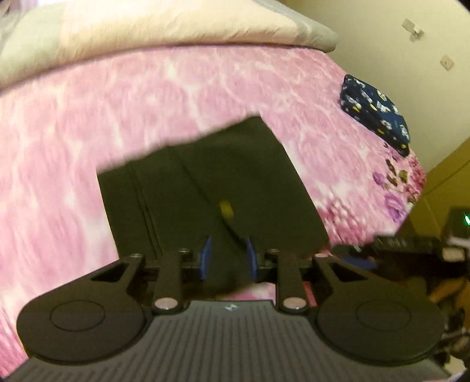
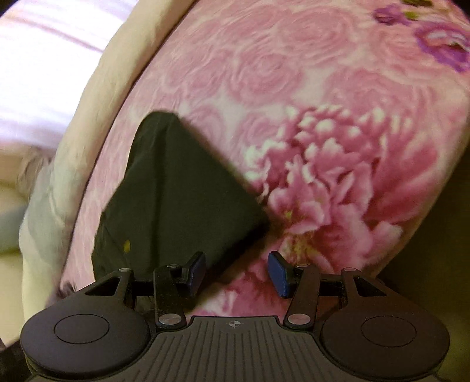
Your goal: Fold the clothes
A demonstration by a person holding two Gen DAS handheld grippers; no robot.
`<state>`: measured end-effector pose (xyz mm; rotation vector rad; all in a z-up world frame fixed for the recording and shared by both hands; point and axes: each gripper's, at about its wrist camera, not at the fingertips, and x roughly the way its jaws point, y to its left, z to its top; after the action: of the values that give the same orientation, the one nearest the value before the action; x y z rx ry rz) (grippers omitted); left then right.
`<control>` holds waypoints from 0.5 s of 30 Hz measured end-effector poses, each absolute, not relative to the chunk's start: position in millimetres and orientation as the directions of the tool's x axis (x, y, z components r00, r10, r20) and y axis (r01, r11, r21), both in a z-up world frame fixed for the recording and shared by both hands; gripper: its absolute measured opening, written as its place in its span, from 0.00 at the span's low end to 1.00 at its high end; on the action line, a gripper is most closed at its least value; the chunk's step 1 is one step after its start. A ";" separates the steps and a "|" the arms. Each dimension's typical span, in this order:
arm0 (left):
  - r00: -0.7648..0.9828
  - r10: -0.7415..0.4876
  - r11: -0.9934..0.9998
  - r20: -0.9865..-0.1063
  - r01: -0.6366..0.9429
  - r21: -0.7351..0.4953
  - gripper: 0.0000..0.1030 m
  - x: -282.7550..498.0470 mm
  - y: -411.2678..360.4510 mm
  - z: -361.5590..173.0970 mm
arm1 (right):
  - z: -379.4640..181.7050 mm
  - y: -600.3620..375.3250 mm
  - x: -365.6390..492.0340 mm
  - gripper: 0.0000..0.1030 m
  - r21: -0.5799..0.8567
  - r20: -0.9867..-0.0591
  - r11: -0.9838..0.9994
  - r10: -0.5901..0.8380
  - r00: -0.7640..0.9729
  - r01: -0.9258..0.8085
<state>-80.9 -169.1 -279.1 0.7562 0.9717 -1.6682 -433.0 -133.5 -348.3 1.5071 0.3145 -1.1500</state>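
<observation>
A dark green folded garment (image 1: 205, 176) lies on the pink floral bed cover (image 1: 117, 102), with a small yellow tag (image 1: 226, 208) near its middle seam. My left gripper (image 1: 228, 244) hovers over the garment's near edge. Its blue pads stand apart, and the cloth runs flat beneath the gap with no visible pinch. In the right wrist view the same garment (image 2: 182, 191) sits to the left, its tag (image 2: 127, 245) at the lower left. My right gripper (image 2: 237, 260) is open. Its left pad is over the garment's near corner and only bed cover (image 2: 293, 88) shows between the pads.
A folded navy patterned cloth (image 1: 376, 111) rests near the bed's far right corner. A cream and grey duvet (image 1: 147, 26) is bunched along the far side of the bed. Dark equipment and a person's hand (image 1: 443, 291) are at the right edge. The bed's edge drops off on the right.
</observation>
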 end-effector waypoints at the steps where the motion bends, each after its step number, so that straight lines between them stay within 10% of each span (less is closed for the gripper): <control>1: -0.284 -0.456 -0.167 -0.843 0.958 -0.232 0.26 -78.2 -183.3 -277.4 | -347.7 -133.3 -436.1 0.49 0.606 -0.785 -0.332 -0.398 0.475 0.723; 13: -0.448 -0.248 -0.318 -0.859 0.875 -0.364 0.36 -31.9 -334.5 -332.9 | -367.9 -92.4 -417.1 0.52 0.702 -0.710 -0.641 -0.593 0.381 0.310; 15: -0.469 -0.185 -0.341 -0.864 0.855 -0.391 0.37 -25.6 -349.9 -343.7 | -369.4 -81.9 -399.1 0.86 0.707 -0.705 -0.663 -0.629 0.327 0.247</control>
<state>-25.6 -349.9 -343.7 0.9615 1.1623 -1.8835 -399.1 -81.9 -369.4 1.8216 -0.3393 -1.4359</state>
